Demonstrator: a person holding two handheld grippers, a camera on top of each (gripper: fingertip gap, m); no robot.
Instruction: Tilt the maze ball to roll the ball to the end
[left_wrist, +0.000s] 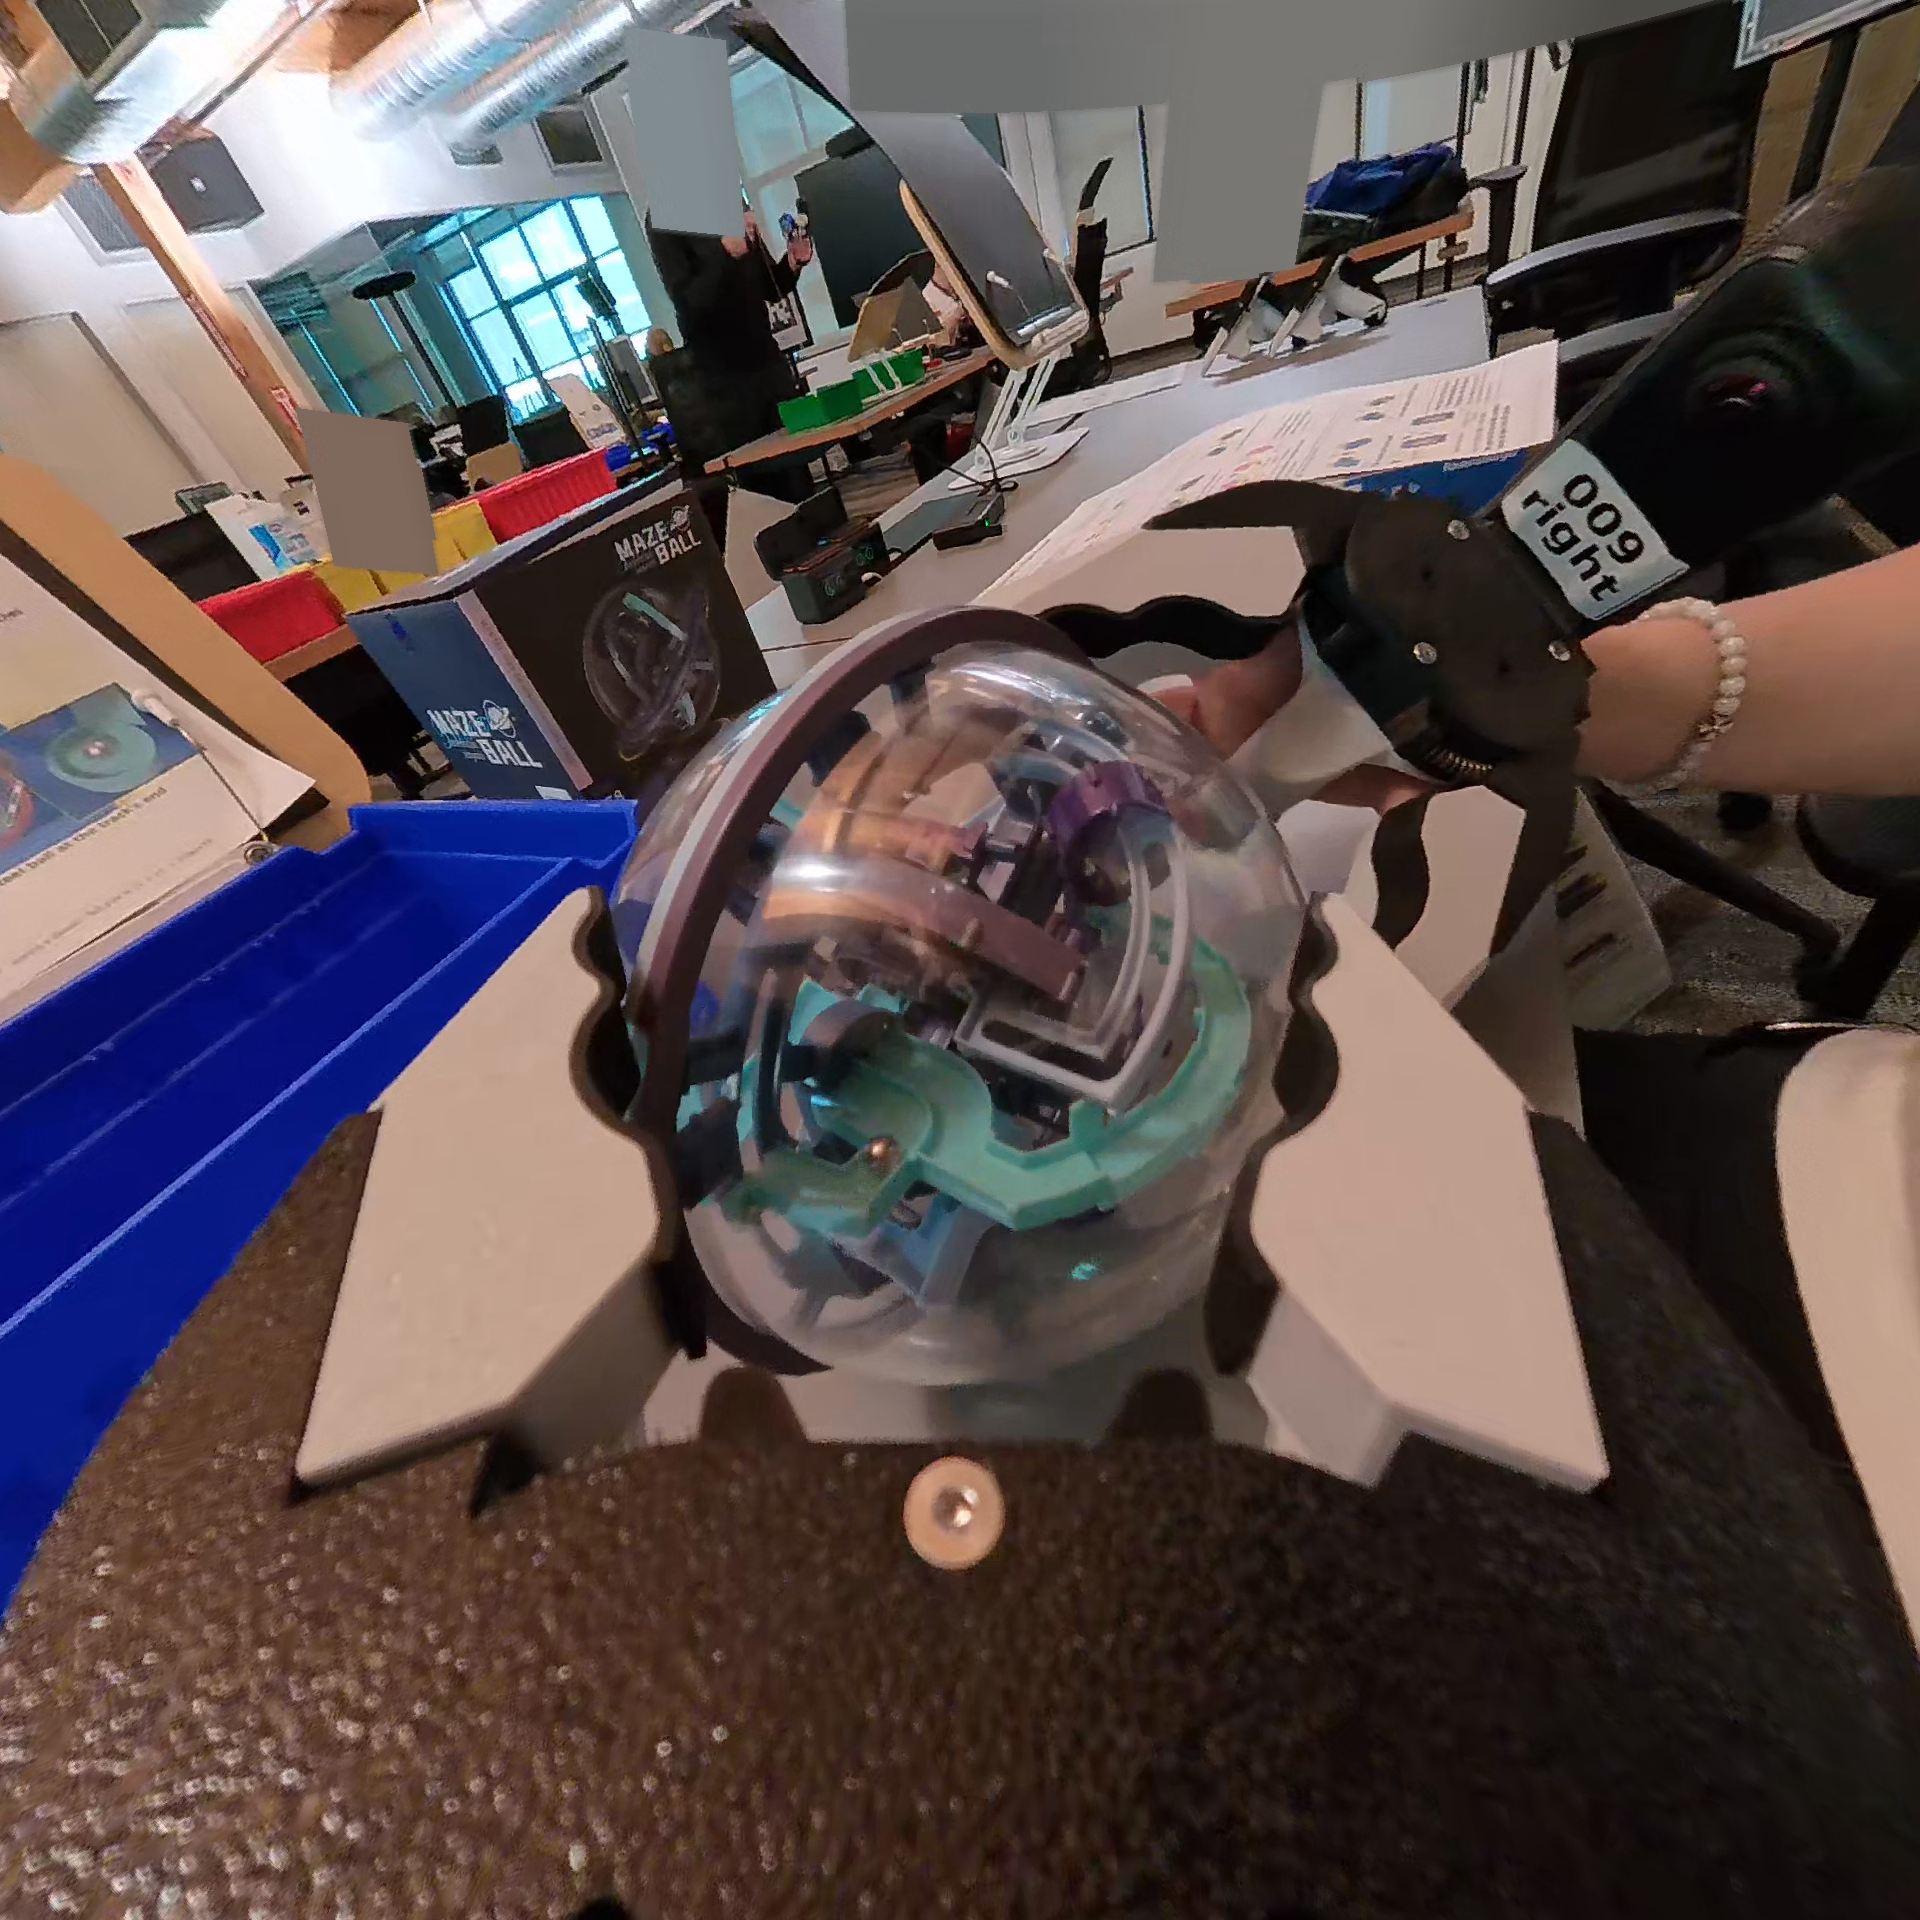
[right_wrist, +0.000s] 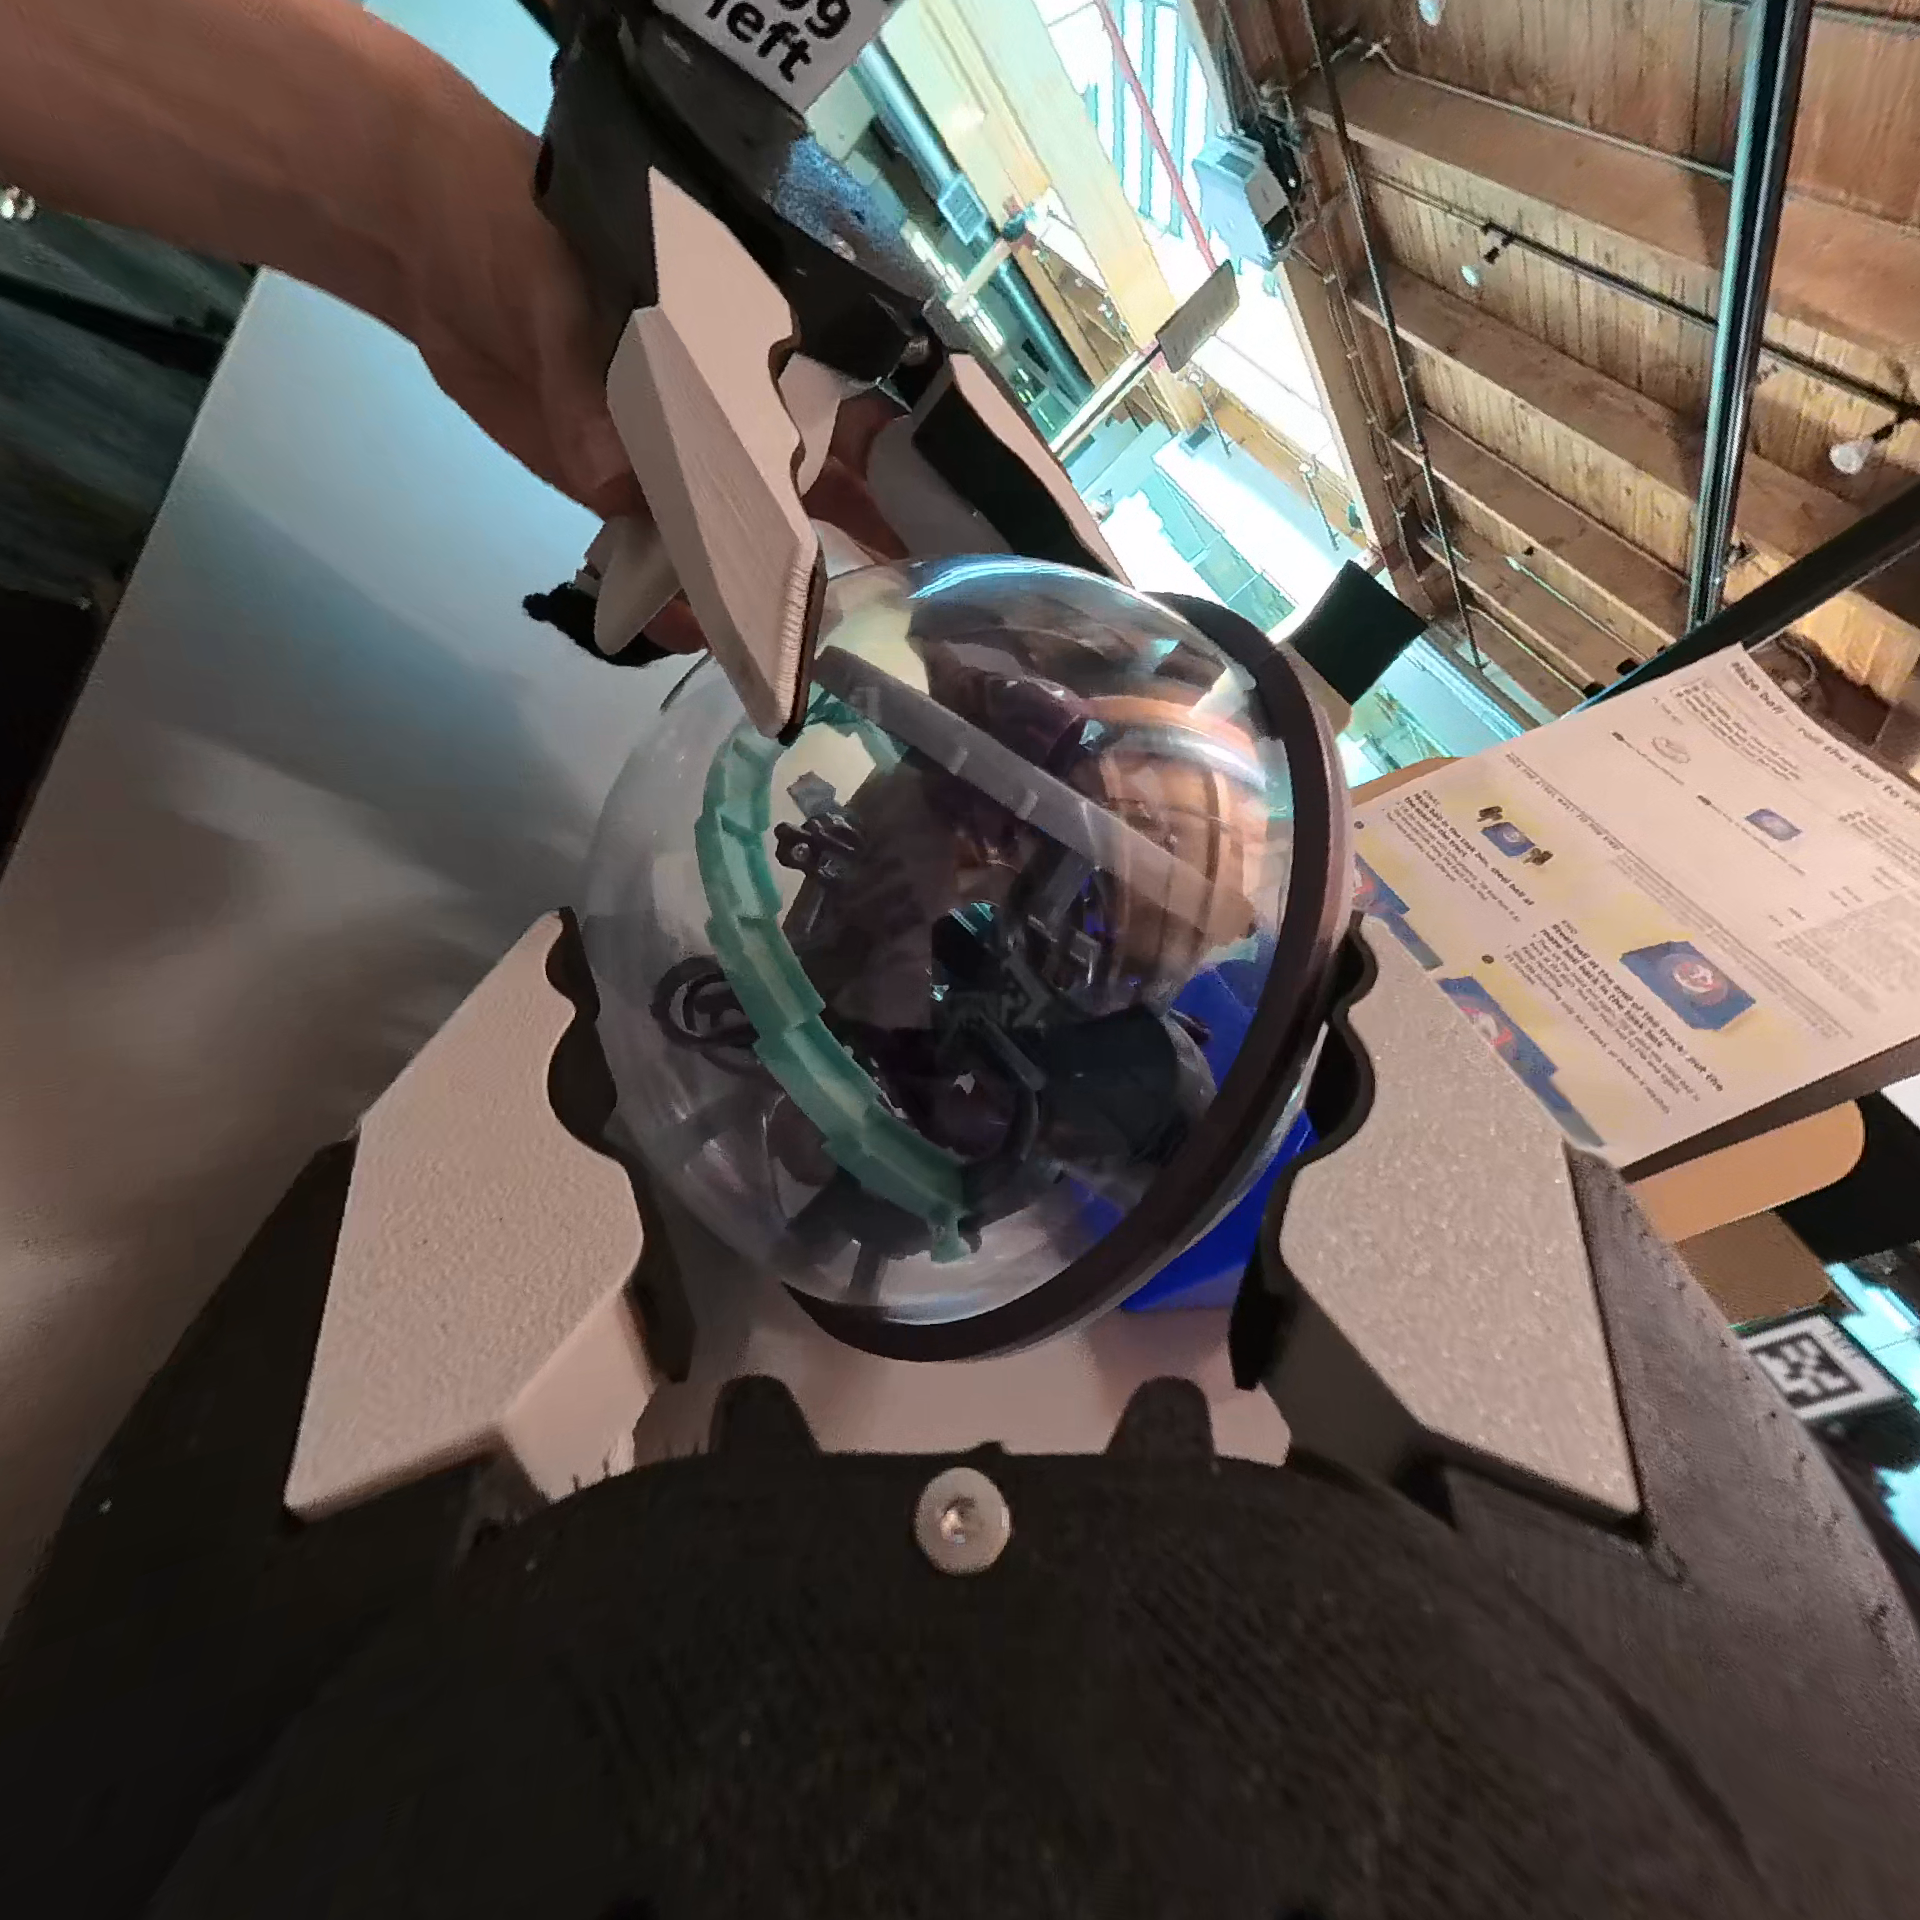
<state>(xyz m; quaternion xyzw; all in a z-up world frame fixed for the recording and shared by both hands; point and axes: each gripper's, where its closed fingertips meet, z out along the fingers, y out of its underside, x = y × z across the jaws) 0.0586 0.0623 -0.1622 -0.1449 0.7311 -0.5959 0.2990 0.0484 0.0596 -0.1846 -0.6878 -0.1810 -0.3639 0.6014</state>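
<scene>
The maze ball (left_wrist: 956, 997) is a clear sphere with a dark rim band and teal, purple and grey tracks inside. It is held in the air between both grippers. A small steel ball (left_wrist: 885, 1148) sits on the teal track low in the sphere. My left gripper (left_wrist: 966, 935) is shut on the sphere, one finger on each side. My right gripper (left_wrist: 1226, 769) grips its far right side. In the right wrist view the maze ball (right_wrist: 935, 956) sits between my right gripper (right_wrist: 961, 940) fingers, and the left gripper (right_wrist: 1039, 665) clamps it from above. The steel ball does not show there.
A blue bin (left_wrist: 260, 987) lies at the left, with the maze ball's dark box (left_wrist: 561, 665) behind it. An instruction sheet on a board (right_wrist: 1621, 935) stands at the right. The grey table (right_wrist: 312, 831) lies below. Printed papers (left_wrist: 1351, 436) lie on the far table.
</scene>
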